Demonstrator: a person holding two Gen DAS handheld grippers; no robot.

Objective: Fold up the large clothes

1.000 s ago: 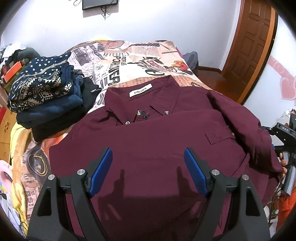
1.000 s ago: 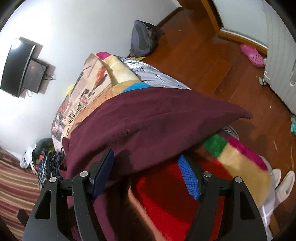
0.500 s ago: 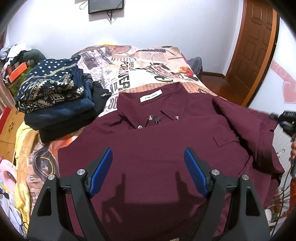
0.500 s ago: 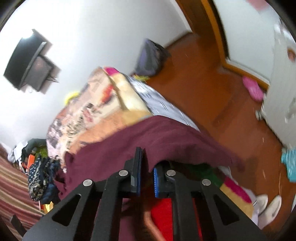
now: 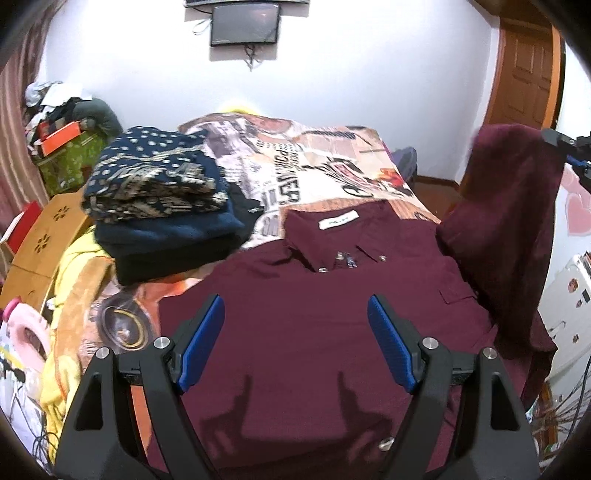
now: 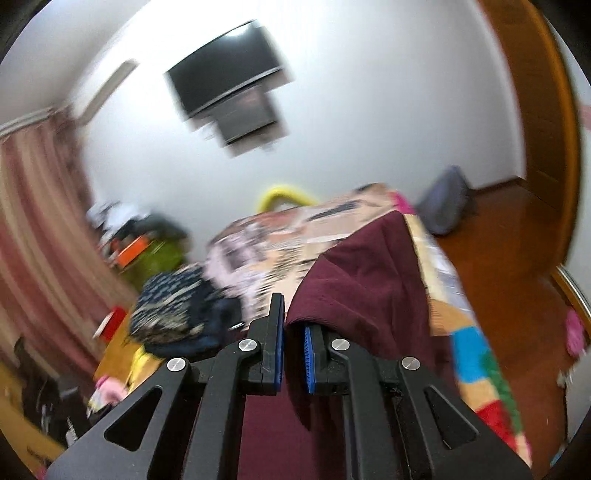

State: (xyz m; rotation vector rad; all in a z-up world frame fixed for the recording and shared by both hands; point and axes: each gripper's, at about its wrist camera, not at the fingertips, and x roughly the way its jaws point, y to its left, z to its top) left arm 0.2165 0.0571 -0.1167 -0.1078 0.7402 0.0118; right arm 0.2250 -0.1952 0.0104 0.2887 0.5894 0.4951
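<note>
A maroon button-up shirt (image 5: 314, 325) lies front up on the printed bedspread (image 5: 295, 162), collar toward the far wall. My left gripper (image 5: 295, 343) hovers open above the shirt's lower front with nothing between its fingers. My right gripper (image 6: 293, 350) is shut on the shirt's sleeve (image 6: 369, 288), which drapes over its right finger. In the left wrist view that sleeve (image 5: 509, 206) hangs lifted at the right, held up by the right gripper (image 5: 569, 147) at the frame's edge.
A stack of folded dark clothes (image 5: 162, 199) sits on the bed's left side. A wall screen (image 5: 243, 22) hangs above the bed. A wooden door (image 5: 524, 74) and wood floor (image 6: 517, 258) lie right. Boxes and clutter (image 5: 55, 155) line the left wall.
The right gripper closed on the sleeve, rolled upright and rose, lifting the sleeve off the bed. The left gripper drew back and up a little, still open.
</note>
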